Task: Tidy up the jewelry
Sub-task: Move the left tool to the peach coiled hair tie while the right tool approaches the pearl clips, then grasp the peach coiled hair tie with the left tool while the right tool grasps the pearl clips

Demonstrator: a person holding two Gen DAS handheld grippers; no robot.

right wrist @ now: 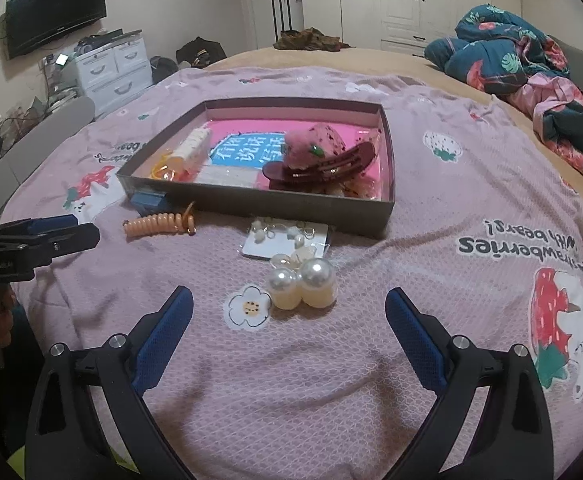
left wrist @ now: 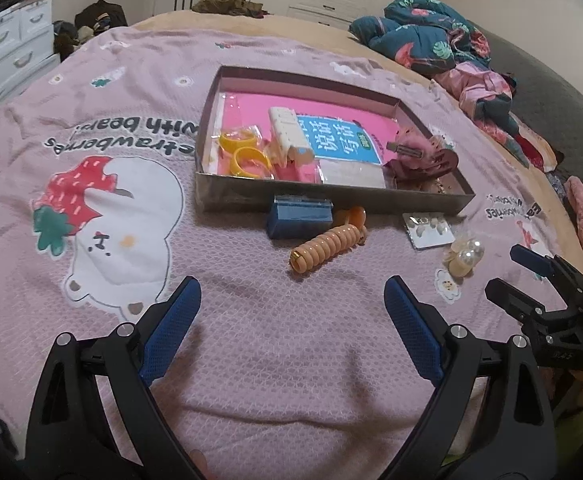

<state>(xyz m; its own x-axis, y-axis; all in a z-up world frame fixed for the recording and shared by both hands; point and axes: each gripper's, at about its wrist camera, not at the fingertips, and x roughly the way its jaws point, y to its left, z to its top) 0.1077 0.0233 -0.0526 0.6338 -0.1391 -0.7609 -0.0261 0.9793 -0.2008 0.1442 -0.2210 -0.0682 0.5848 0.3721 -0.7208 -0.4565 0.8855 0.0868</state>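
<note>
Both tongs gape wide and empty, the left tongs [left wrist: 292, 294] toward the coil tie [left wrist: 327, 245], the right tongs [right wrist: 289, 306] toward the pearl clip [right wrist: 303, 283]; both lie just before the box [right wrist: 251, 204], awaiting sorting.

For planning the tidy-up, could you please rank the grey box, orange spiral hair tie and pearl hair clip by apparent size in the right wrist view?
1. grey box
2. Unsure: orange spiral hair tie and pearl hair clip look alike; the clip lies nearer.

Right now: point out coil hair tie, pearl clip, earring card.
coil hair tie [left wrist: 327, 249], left wrist view, middle of coil
pearl clip [right wrist: 317, 273], right wrist view, right pearl
earring card [right wrist: 287, 240], right wrist view, card centre
</note>
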